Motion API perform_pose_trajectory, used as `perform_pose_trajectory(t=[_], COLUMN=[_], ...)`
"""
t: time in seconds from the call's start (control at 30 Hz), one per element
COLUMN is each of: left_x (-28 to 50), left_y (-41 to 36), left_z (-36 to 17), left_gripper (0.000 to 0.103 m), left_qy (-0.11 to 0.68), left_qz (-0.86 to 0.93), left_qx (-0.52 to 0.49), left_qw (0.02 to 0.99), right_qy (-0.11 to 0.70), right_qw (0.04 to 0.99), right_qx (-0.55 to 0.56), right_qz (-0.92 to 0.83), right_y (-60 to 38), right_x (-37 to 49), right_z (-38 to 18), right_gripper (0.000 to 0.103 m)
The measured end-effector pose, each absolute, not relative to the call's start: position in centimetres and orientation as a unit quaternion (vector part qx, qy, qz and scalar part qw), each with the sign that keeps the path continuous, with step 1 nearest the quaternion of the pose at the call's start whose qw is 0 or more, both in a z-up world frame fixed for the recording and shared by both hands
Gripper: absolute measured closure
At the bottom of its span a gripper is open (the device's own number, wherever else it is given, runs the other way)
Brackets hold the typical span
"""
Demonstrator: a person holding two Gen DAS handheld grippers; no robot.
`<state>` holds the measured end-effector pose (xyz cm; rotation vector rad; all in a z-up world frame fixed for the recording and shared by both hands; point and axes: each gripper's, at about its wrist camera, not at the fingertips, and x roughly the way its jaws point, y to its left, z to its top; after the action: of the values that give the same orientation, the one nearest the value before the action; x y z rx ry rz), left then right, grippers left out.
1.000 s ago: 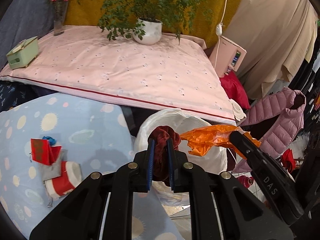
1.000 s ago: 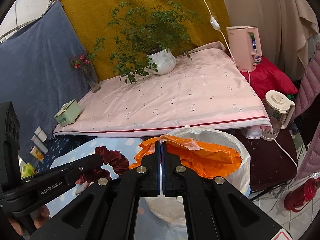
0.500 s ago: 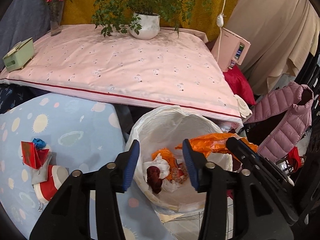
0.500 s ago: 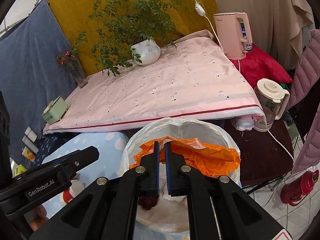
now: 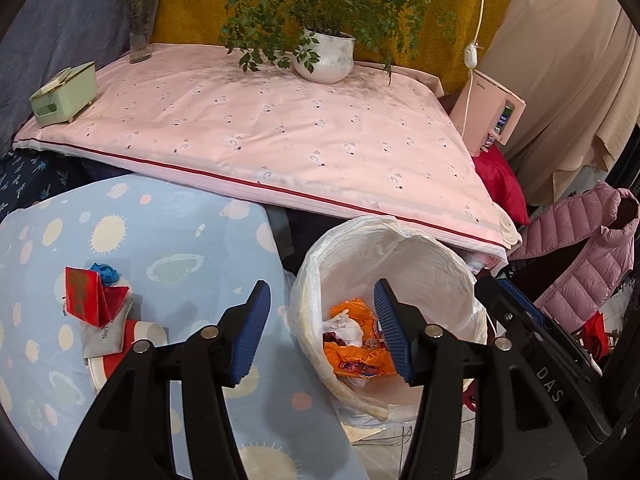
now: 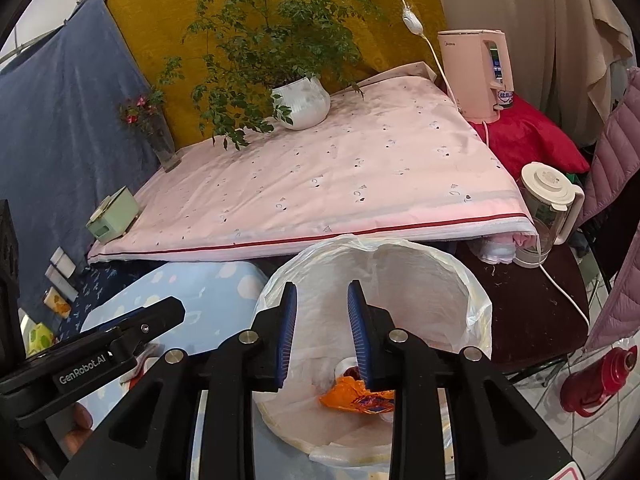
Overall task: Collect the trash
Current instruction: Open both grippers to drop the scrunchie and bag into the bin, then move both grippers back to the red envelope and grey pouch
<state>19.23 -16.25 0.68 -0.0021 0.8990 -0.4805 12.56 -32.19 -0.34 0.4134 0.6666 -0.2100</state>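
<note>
A bin lined with a white plastic bag (image 5: 404, 240) (image 6: 472, 292) stands beside the blue patterned table (image 5: 168, 232). Inside it lie an orange wrapper (image 5: 356, 358) (image 6: 352, 394), white tissue (image 5: 346, 326) and a dark red scrunchie (image 5: 331, 337) (image 6: 352, 372). My left gripper (image 5: 320, 328) is open and empty above the bin's left rim. My right gripper (image 6: 322, 332) is open and empty above the bin. On the table lie a red folded paper (image 5: 90, 294), a blue scrap (image 5: 106, 273), a grey packet (image 5: 106, 332) and a red-and-white cup (image 5: 132, 344).
A pink-covered table (image 5: 280, 136) behind holds a potted plant (image 5: 326, 56), a green box (image 5: 64, 94) and a flower vase (image 5: 140, 36). A pink water dispenser (image 5: 490, 118), a kettle (image 6: 548, 208), a pink jacket (image 5: 580, 252) and a red bottle (image 6: 596, 376) stand at the right.
My left gripper opened and the dark red scrunchie fell into the bin. My right gripper then opened and the orange wrapper dropped into the bin too.
</note>
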Motion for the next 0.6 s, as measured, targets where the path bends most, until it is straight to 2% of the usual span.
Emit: perform_pose_trajectory(t=[0.1,0.6], left_x=[19.3,20.0], left_y=[-15.2,-6.9], left_z=[0.7,-0.4], left_gripper=[0.050,0.038], left_qy=[0.431,0.441], left_qz=[-0.221,-0.158], left_qx=[-0.007,-0.046], left_qw=[0.875,0.882], right_qy=[0.325,0.346], right_qw=[0.920,0.923], right_qx=[0.196,0.163], right_qz=[-0.100,-0.050], right_y=[-31.4,-24.5], right_x=[12.6,13.9], right_z=[-0.1,0.2], right_gripper=[0.069,0.063])
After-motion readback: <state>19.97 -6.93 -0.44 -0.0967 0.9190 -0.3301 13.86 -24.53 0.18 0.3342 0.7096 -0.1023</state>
